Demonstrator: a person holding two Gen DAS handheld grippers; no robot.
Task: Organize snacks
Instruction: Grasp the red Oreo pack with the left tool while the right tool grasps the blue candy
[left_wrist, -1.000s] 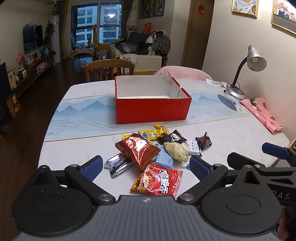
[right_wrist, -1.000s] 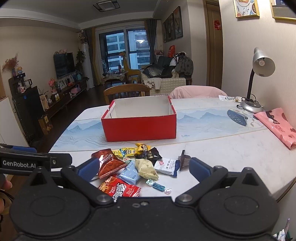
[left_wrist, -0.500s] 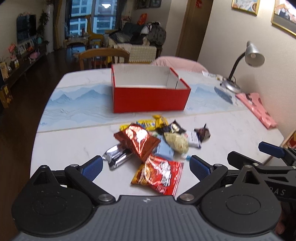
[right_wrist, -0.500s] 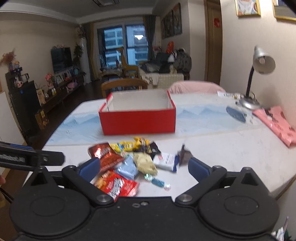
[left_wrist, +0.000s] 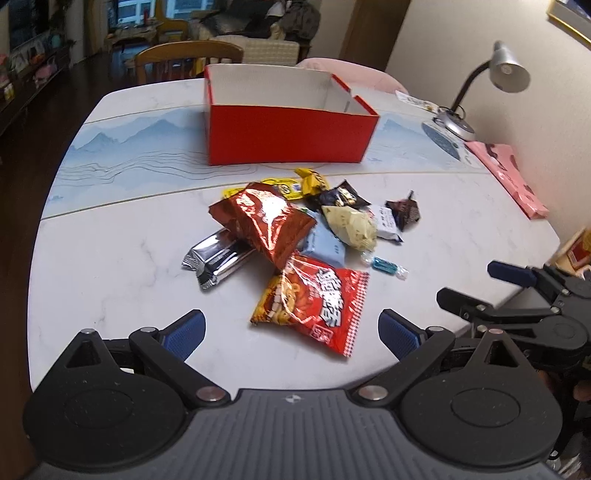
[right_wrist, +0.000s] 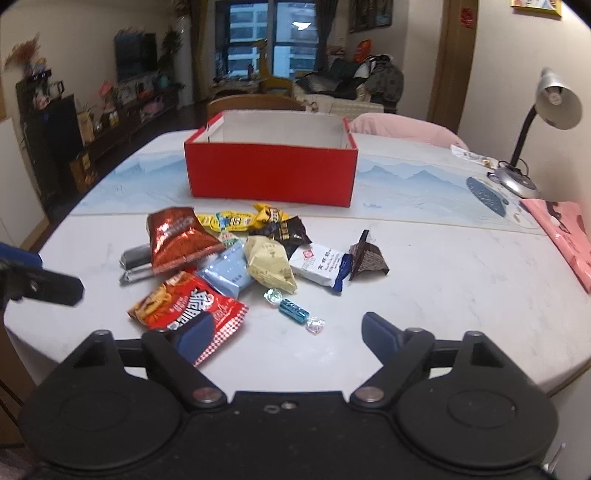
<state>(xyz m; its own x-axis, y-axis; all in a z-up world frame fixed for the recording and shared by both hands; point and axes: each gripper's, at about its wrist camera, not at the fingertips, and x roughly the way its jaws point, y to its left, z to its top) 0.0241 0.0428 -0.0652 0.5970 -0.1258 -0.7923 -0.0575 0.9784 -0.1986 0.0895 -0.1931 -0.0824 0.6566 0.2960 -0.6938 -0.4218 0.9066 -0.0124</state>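
A pile of snacks lies on the white table (left_wrist: 110, 273) in front of an empty red box (left_wrist: 290, 127) (right_wrist: 271, 168). Nearest me is a red noodle packet (left_wrist: 314, 299) (right_wrist: 188, 306), with a shiny brown bag (left_wrist: 264, 221) (right_wrist: 177, 240), a silver bar (left_wrist: 218, 258), a blue wrapped candy (left_wrist: 384, 264) (right_wrist: 293, 310) and a white packet (right_wrist: 319, 267) behind. My left gripper (left_wrist: 291, 328) is open just short of the red packet. My right gripper (right_wrist: 286, 336) has nothing between its closing jaws, and its left finger overlaps the red packet's near corner.
A grey desk lamp (left_wrist: 495, 81) (right_wrist: 546, 122) and a pink bag (left_wrist: 509, 177) (right_wrist: 565, 232) stand along the table's right side. A wooden chair (left_wrist: 188, 59) and a pink-covered chair (right_wrist: 402, 129) sit behind the box. The table's edge curves off at both sides.
Both grippers have dropped and tilted down toward the snack pile, which now looks larger and closer. The right gripper's fingers stand a little closer together than before.
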